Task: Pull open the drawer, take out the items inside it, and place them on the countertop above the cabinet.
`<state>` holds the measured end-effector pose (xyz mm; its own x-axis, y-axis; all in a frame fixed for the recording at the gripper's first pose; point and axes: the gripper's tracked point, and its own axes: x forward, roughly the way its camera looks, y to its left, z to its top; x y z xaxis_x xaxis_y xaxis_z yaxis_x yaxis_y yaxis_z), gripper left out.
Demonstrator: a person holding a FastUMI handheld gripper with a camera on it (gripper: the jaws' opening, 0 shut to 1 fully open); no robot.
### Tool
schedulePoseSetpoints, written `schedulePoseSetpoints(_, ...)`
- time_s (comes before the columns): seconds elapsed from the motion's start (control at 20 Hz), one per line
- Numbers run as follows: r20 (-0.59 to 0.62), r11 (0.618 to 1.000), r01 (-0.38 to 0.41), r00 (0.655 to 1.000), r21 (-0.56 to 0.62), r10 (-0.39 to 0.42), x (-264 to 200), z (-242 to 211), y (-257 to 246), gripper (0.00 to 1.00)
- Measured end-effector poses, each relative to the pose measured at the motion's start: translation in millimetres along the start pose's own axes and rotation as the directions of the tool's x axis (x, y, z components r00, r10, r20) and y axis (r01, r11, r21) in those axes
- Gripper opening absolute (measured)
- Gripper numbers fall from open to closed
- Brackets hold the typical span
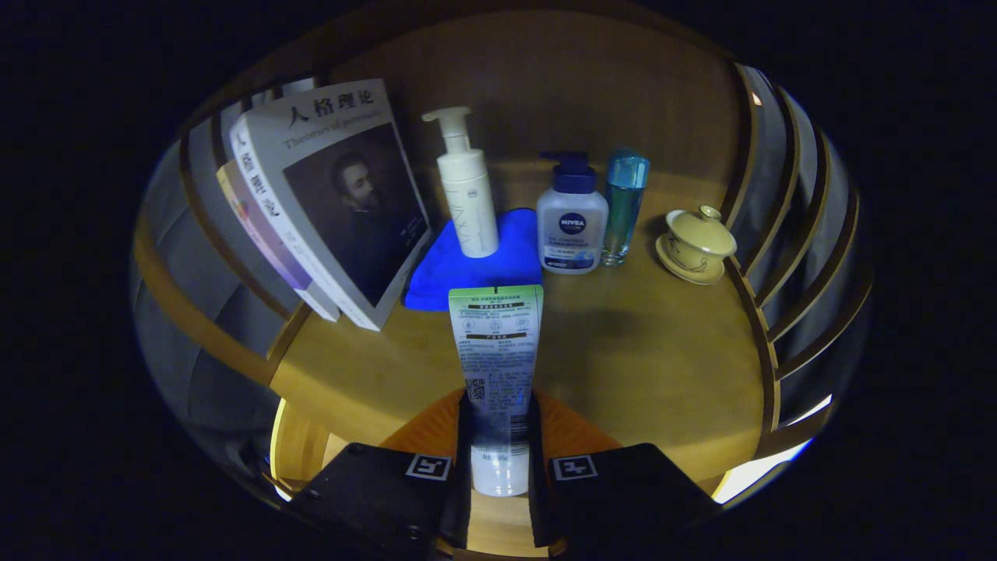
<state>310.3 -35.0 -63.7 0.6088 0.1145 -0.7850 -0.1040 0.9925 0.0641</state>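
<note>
Tube clamped in claw; NIVEA bottle beyond.

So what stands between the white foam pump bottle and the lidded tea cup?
In the gripper view: a Nivea pump bottle and a slim blue bottle. The gripper grips a tube.

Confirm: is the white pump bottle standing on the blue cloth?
Yes, the white pump bottle stands upright on the blue cloth, beyond the tube that the claw holds between both fingers.
</note>
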Motion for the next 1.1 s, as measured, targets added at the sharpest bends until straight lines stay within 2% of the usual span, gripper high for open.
schedulePoseSetpoints(0.2,0.005,0.989,-0.011,1.0,0.146,0.011,9.6,-4.8,-2.2,0.33)
schedulePoseSetpoints(0.25,0.002,0.986,-0.014,1.0,0.163,0.014,11.3,-5.9,-3.6,0.33)
schedulePoseSetpoints(0.3,0.01,0.984,-0.013,1.0,0.178,0.012,13.7,-4.2,-5.3,0.38)
schedulePoseSetpoints(0.4,0.028,0.977,-0.011,1.0,0.215,0.005,16.1,-0.7,-7.1,0.38)
schedulePoseSetpoints(0.55,0.032,0.975,-0.015,0.999,0.224,0.008,19.5,-4.6,-6.0,0.42)
schedulePoseSetpoints(0.65,0.056,0.984,0.005,0.998,0.177,-0.015,14.8,-5.2,-9.4,0.46)
schedulePoseSetpoints(0.75,0.094,0.991,0.015,0.995,0.133,-0.028,15.7,-2.0,-9.1,0.56)
schedulePoseSetpoints(0.9,0.186,0.999,0.025,0.982,0.045,-0.033,-6.8,5.1,-6.0,0.72)
schedulePoseSetpoints(1.05,0.305,0.996,0.075,0.951,-0.043,-0.058,-36.9,6.8,-5.4,0.88)
schedulePoseSetpoints(1.1,0.361,0.994,0.093,0.93,-0.063,-0.064,-50.4,4.7,-3.0,0.93)
